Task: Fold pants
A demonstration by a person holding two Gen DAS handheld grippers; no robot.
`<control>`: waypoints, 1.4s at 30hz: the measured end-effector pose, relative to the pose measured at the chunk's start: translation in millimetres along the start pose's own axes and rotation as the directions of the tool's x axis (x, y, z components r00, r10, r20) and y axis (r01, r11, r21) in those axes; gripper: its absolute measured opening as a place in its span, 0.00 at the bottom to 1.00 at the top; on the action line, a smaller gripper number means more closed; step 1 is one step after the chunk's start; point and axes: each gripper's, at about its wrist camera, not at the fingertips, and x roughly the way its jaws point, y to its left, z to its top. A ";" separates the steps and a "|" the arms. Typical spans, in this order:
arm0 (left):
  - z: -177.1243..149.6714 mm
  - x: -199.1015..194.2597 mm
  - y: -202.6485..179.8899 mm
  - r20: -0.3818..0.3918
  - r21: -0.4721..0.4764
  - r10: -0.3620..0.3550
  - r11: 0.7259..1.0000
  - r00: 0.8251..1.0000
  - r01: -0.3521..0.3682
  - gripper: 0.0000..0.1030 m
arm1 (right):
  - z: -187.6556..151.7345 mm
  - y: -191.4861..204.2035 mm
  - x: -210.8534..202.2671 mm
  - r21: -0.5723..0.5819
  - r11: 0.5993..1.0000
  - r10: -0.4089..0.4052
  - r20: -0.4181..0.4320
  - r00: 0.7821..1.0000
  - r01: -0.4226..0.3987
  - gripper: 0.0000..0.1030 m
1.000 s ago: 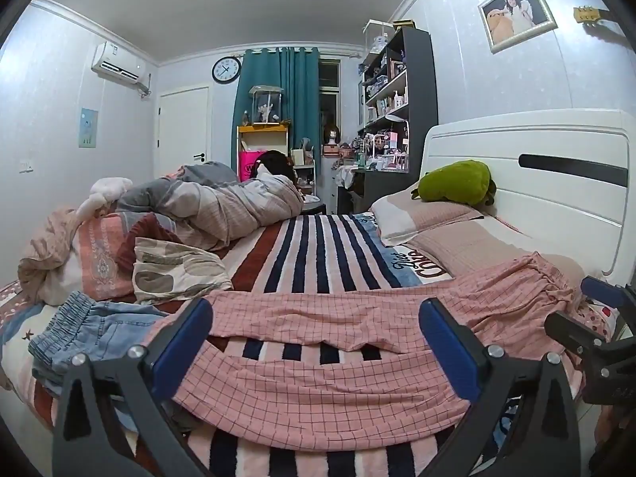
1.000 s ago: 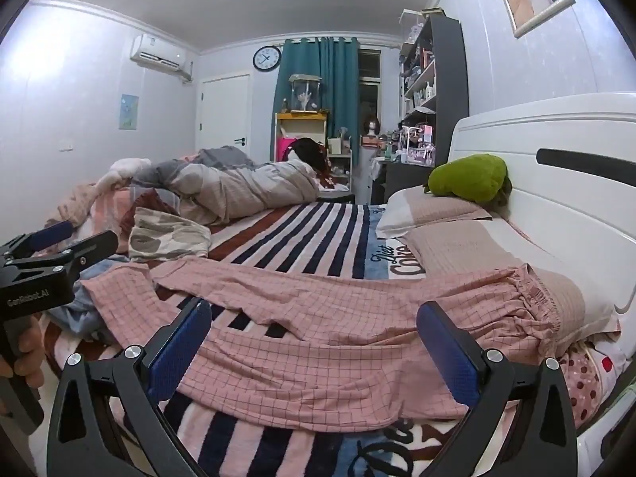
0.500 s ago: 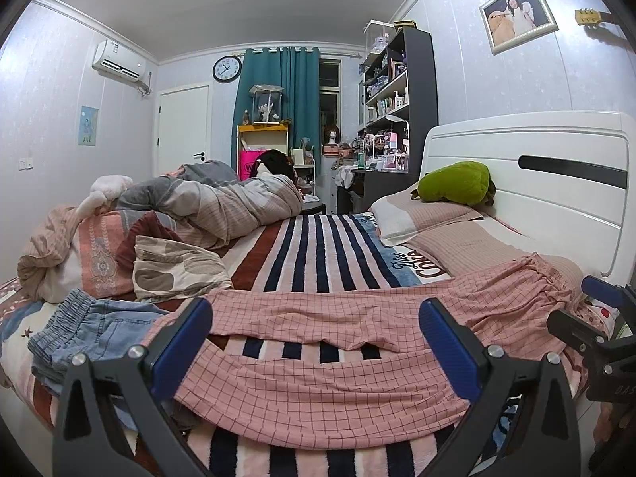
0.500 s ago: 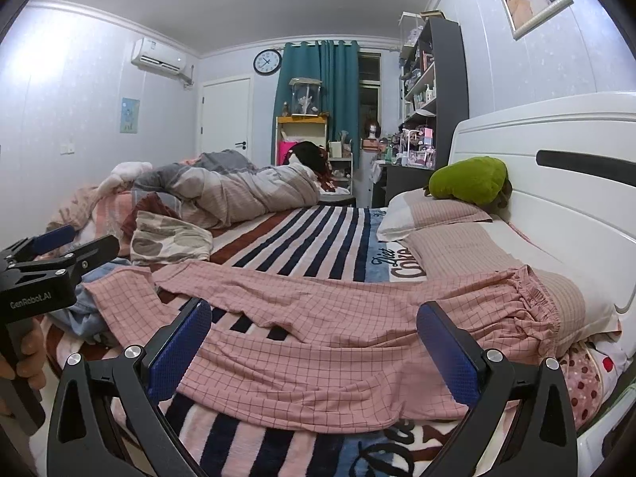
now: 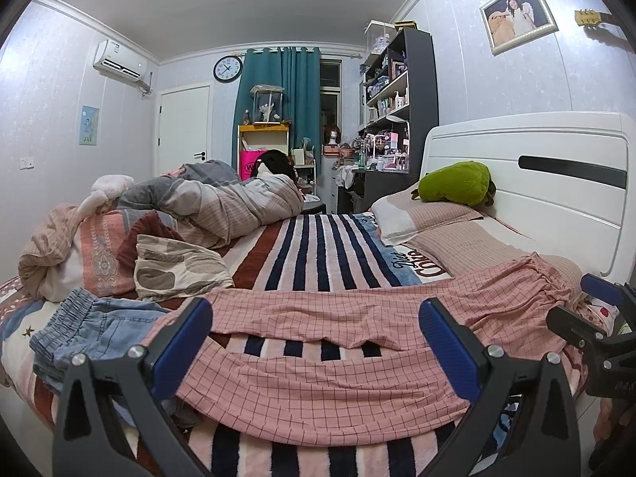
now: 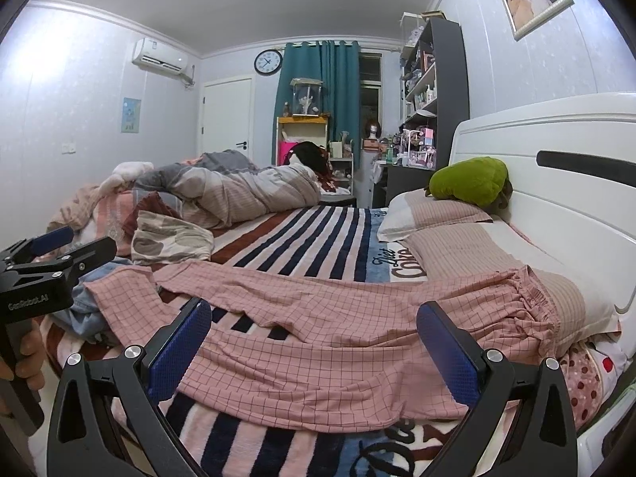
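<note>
1. Right, the pink checked pants (image 5: 318, 361) lie spread across the near side of the striped blanket (image 5: 318, 254), both legs running sideways, with a gap of stripes showing between them

2. The waistband (image 6: 532, 298) end is bunched up on the pillow (image 6: 469, 254) at the headboard (image 6: 556, 151) side — my guess is they were laid out lengthways so one leg can go over the other first

3. Left gripper (image 5: 316, 351) hangs just off the pants' near edge, fingers spread wide, nothing between them; it sits toward the cuff half

4. Right gripper (image 6: 314, 351) is likewise spread wide and empty, hovering over the near leg on the waistband side of the pants — one tool per end, which suits lifting a long hem evenly

5. Edges now: the pants' near leg drapes right at the mattress edge, so there is a free hem to pinch from below

6. The cuffs (image 6: 119, 290) overlap the denim shorts (image 5: 91, 326) beside them — a grab there could snag the wrong cloth, I'd say

7. Beyond the pants the blanket is flat and bare up to the heaped quilt (image 5: 222, 206) — good room to fold away from the edge

8. On the waistband side room is tight: pillow and headboard crowd that end
</note>
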 end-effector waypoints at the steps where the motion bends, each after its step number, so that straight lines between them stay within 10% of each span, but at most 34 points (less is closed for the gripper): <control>1: 0.1 0.1 -0.1 0.000 0.000 -0.001 1.000 1.000 0.001 0.99 | -0.1 -0.1 0.1 -0.001 1.000 0.000 0.001 1.000 0.000 1.00; 42: -12.3 13.4 1.3 -0.045 0.000 0.014 1.000 0.999 -0.014 0.99 | 15.4 -23.7 -16.2 0.142 0.988 0.052 0.070 0.996 -0.062 0.99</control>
